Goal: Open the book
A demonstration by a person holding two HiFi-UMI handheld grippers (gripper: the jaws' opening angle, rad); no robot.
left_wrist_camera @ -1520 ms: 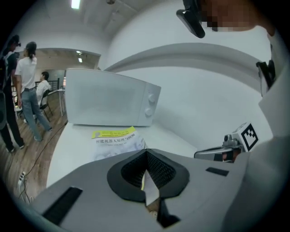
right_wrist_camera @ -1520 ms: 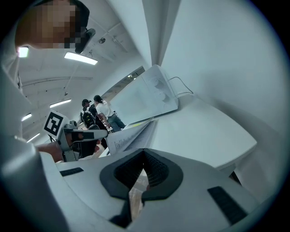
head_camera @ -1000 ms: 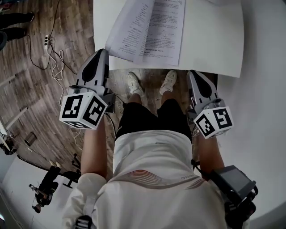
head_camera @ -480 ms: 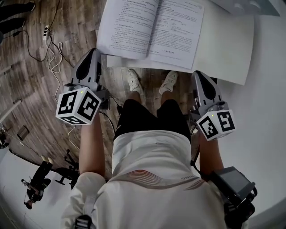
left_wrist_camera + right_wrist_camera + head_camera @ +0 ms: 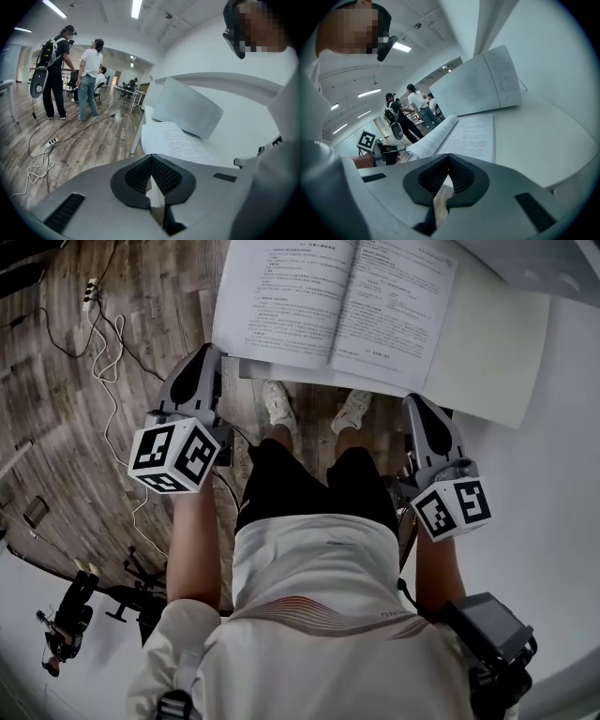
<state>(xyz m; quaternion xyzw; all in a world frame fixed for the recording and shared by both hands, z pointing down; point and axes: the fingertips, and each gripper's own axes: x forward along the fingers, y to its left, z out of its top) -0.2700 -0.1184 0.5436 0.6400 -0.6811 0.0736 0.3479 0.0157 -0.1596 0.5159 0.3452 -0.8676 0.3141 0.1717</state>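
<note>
The book (image 5: pixel 328 301) lies open and flat on the white table (image 5: pixel 487 352), two printed pages facing up. My left gripper (image 5: pixel 202 357) hangs below the table's near edge, left of the book, shut with nothing in it. My right gripper (image 5: pixel 417 404) hangs below the near edge on the right, also shut and empty. In the left gripper view the closed jaws (image 5: pixel 151 159) point toward the open book (image 5: pixel 176 143). In the right gripper view the closed jaws (image 5: pixel 449 161) point at the book (image 5: pixel 464 133), whose left pages curve upward. Neither gripper touches the book.
A grey slanted panel (image 5: pixel 187 110) stands on the table behind the book. Cables (image 5: pixel 103 352) and a power strip (image 5: pixel 91 289) lie on the wooden floor at the left. People (image 5: pixel 89 77) stand farther back. My feet (image 5: pixel 281 409) are under the table edge.
The book's left page, slanted a second ago, now lies flat. Both grippers have sunk a little and stay shut, off the table's near edge. More of the book shows.
</note>
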